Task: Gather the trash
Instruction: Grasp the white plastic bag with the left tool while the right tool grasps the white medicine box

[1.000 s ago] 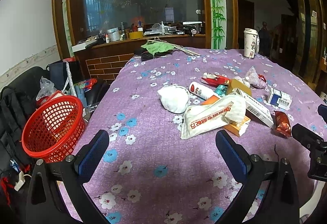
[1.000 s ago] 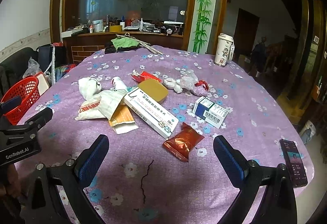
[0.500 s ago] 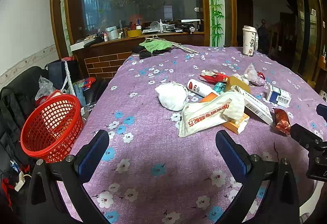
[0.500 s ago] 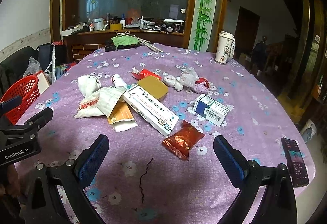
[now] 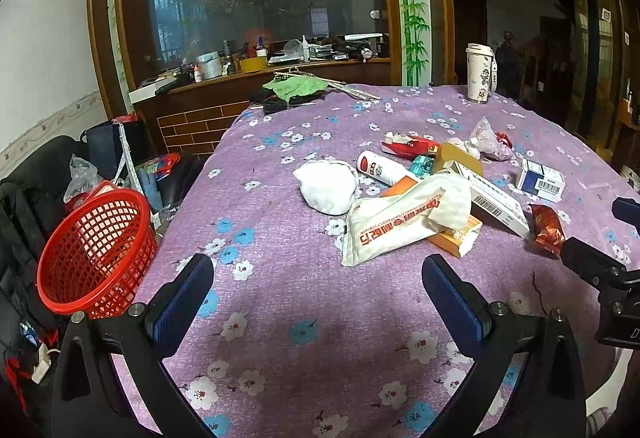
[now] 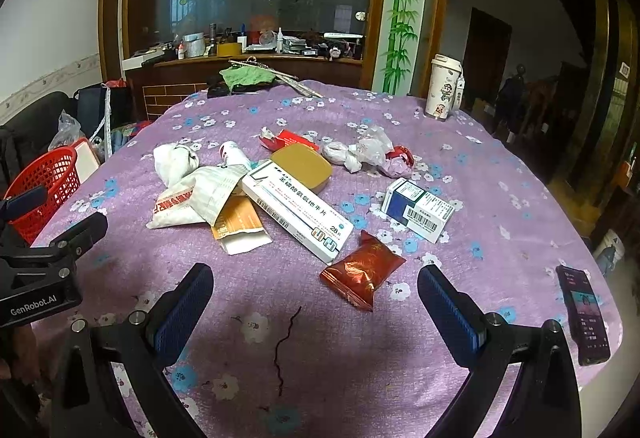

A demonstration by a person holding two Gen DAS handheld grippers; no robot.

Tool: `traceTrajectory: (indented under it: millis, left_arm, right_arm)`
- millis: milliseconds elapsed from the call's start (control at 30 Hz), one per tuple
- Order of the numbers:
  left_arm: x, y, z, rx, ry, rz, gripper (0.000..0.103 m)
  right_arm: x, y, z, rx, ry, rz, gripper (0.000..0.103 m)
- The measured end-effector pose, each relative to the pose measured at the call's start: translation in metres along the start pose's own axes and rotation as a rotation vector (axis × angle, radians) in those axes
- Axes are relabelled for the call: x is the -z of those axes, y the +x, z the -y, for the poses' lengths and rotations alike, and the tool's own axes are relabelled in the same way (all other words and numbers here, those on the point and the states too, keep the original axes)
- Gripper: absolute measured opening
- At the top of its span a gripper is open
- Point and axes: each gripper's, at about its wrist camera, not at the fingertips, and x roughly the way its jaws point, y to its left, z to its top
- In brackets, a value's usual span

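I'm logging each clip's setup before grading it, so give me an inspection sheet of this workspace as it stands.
Surface: table under a purple floral cloth; a dark thread-like mark near the front edge.
Job's things: red basket beside the table's left edge; trash in the middle includes red snack packet, long white box, blue-white box, white paper bag, white wad.
Clutter: phone at the right edge, tumbler and green cloth at the far side.
Grippers: left gripper and right gripper both open, empty, over the near cloth.
Cables: nothing seen on the table.
Surroundings: bags by the basket, cluttered counter, glass partition.
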Motion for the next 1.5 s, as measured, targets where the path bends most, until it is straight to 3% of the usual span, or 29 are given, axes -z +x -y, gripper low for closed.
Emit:
traceTrajectory:
  millis: [200,433,500,567,600,700,833,933,1200,1367,1400,1433,1500]
  left_arm:
    - [-0.003,0.0,0.001,0.026,0.026,0.006,0.103]
    - [-0.023,0.01,-0.014,0.179,0.117,-0.037,0.1]
    - [-0.024,0.012,-0.015,0.213,0.132,-0.05,0.088]
    - [-0.025,0.018,-0.016,0.25,0.136,-0.078,0.06]
    - [-0.026,0.023,-0.016,0.276,0.14,-0.11,0.057]
    - [-0.026,0.03,-0.01,0.31,0.175,-0.149,0.057]
    - [-0.027,0.027,0.002,0.307,0.258,-0.122,0.059]
    - [-0.033,0.042,0.016,0.346,0.312,-0.144,0.076]
    - [-0.038,0.066,0.039,0.404,0.433,-0.18,0.081]
    - [-0.043,0.077,0.047,0.394,0.493,-0.169,0.085]
    - [-0.044,0.079,0.049,0.406,0.504,-0.172,0.085]
    - [-0.044,0.083,0.051,0.409,0.514,-0.173,0.085]
    - [-0.045,0.089,0.054,0.4,0.521,-0.176,0.085]
  right_arm:
    - [-0.001,-0.001,0.002,-0.031,-0.011,-0.001,0.101]
    - [-0.02,0.0,0.015,-0.259,-0.133,-0.015,0.092]
    - [-0.028,0.011,0.019,-0.338,-0.177,-0.038,0.092]
    - [-0.032,0.025,0.018,-0.372,-0.228,-0.07,0.091]
    - [-0.035,0.036,0.017,-0.369,-0.263,-0.092,0.087]
    - [-0.044,0.063,0.018,-0.364,-0.33,-0.164,0.076]
    - [-0.051,0.076,0.04,-0.369,-0.308,-0.203,0.076]
    - [-0.054,0.082,0.037,-0.413,-0.371,-0.213,0.082]
    - [-0.066,0.132,0.01,-0.424,-0.517,-0.319,0.083]
    - [-0.073,0.152,0.004,-0.414,-0.516,-0.338,0.083]
    - [-0.071,0.155,0.002,-0.414,-0.511,-0.347,0.077]
    - [-0.069,0.157,0.0,-0.414,-0.509,-0.358,0.063]
    - [-0.067,0.156,-0.003,-0.402,-0.489,-0.363,0.06]
